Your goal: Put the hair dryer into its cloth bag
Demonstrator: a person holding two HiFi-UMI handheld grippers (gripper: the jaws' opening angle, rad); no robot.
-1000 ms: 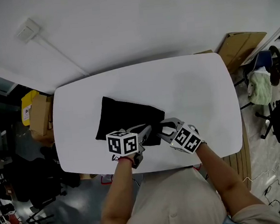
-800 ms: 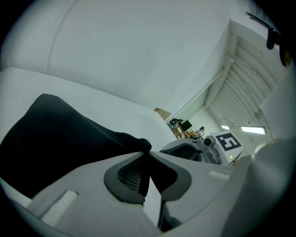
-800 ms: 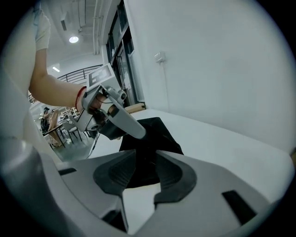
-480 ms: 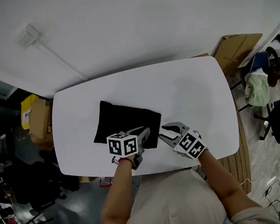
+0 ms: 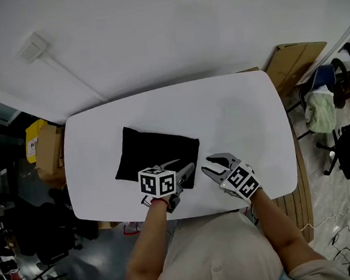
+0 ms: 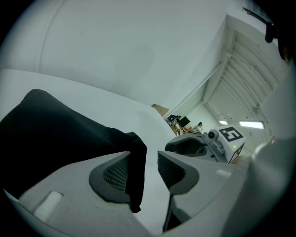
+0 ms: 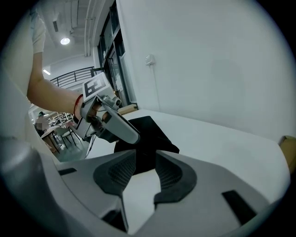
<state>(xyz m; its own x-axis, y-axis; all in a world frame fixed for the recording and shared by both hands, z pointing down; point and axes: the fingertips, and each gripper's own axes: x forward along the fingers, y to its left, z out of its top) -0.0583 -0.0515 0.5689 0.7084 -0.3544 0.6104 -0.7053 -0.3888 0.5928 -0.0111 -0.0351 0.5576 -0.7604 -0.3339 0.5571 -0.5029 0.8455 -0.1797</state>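
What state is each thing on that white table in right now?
cloth bag: lying on the table; can't tell whether its mouth is open.
left gripper: jaws opening, bag's edge between them, against one pad only.
right gripper: jaws apart, nothing between them.

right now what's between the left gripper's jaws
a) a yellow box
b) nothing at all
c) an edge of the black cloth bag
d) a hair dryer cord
c: in the left gripper view, a corner of the black cloth bag hangs between the pads of the left gripper, whose jaws are opening.
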